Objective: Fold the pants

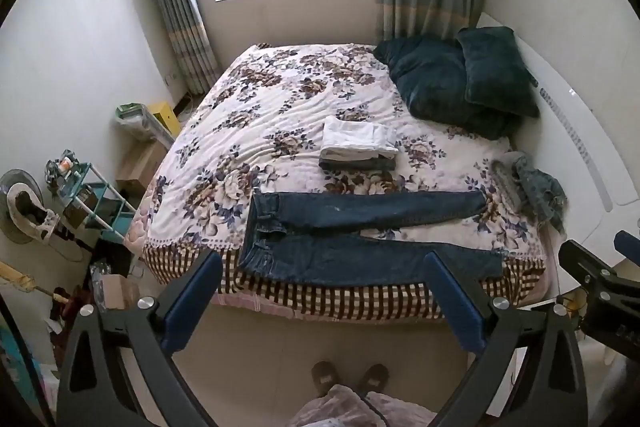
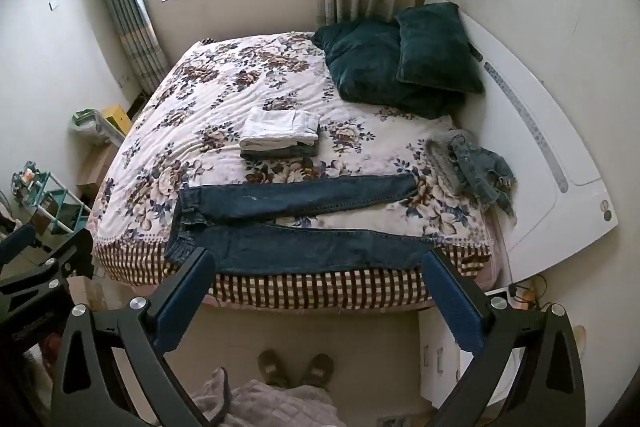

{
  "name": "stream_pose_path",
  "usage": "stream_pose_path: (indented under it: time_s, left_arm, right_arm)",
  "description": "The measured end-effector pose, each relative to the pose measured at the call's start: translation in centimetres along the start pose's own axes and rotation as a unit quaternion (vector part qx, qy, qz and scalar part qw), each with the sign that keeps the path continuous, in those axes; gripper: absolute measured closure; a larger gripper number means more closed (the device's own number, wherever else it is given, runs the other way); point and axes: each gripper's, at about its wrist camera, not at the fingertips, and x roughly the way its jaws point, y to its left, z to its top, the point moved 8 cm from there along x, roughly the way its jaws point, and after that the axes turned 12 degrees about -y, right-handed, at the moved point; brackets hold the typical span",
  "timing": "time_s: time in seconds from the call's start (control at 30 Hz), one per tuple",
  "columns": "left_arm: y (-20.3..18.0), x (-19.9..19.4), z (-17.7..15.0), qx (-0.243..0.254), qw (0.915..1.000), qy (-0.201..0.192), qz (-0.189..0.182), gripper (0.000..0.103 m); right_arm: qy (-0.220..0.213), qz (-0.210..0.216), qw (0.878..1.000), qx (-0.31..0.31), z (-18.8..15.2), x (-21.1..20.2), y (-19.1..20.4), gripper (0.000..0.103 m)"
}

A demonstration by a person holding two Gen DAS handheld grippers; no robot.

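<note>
We see one pair of jeans [image 1: 360,239] flat on the bed [image 1: 248,115] at its near edge, waist left, two legs spread apart to the right. Both tools, left [image 1: 324,263] and right [image 2: 320,259], are spread wide, holding nothing, above the floor short of the bed. Also counted: one folded stack [image 2: 280,135], two pillows [image 2: 400,63], one crumpled denim piece [image 2: 480,167].

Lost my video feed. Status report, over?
Left tool and right tool open, empty, above the floor. Jeans flat on bed, unfolded. Nothing blocking.
</note>
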Motion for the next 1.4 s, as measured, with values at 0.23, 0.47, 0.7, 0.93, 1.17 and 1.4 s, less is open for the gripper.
stream_pose_path:
  time_s: [0.23,0.47,0.7,0.93,1.17,1.4]
  left_arm:
    - [-0.1,-0.4,1.1,0.0,1.0,-0.007,-0.002,0.0]
    - [0.0,-0.4,1.1,0.0,0.9999,-0.011,-0.002,0.0]
    - [0.4,-0.5,1.3,-0.002,0.9999,-0.015,-0.003,0.0]
    - [0.6,-0.4,1.6,-0.003,0.9999,-0.015,-0.002,0.0]
    - [0.9,-0.4,1.5,-0.005,0.9999,-0.014,-0.004,0.0]
    - [0.9,-0.4,1.4,-0.004,0.9999,-0.014,-0.004,0.0]
  right_arm:
    - [-0.001,0.005,1.0,0.0,0.7,0.1,0.3,0.0]
    - [-0.001,0.007,1.0,0.002,0.7,0.0,0.3,0.0]
    - [-0.002,0.008,1.0,0.002,0.9,0.1,0.4,0.0]
    - [-0.001,0.01,1.0,0.003,1.4,0.1,0.7,0.0]
    - [-0.001,0.009,1.0,0.003,1.3,0.0,0.9,0.0]
    - [-0.003,0.009,1.0,0.003,1.1,0.1,0.8,0.0]
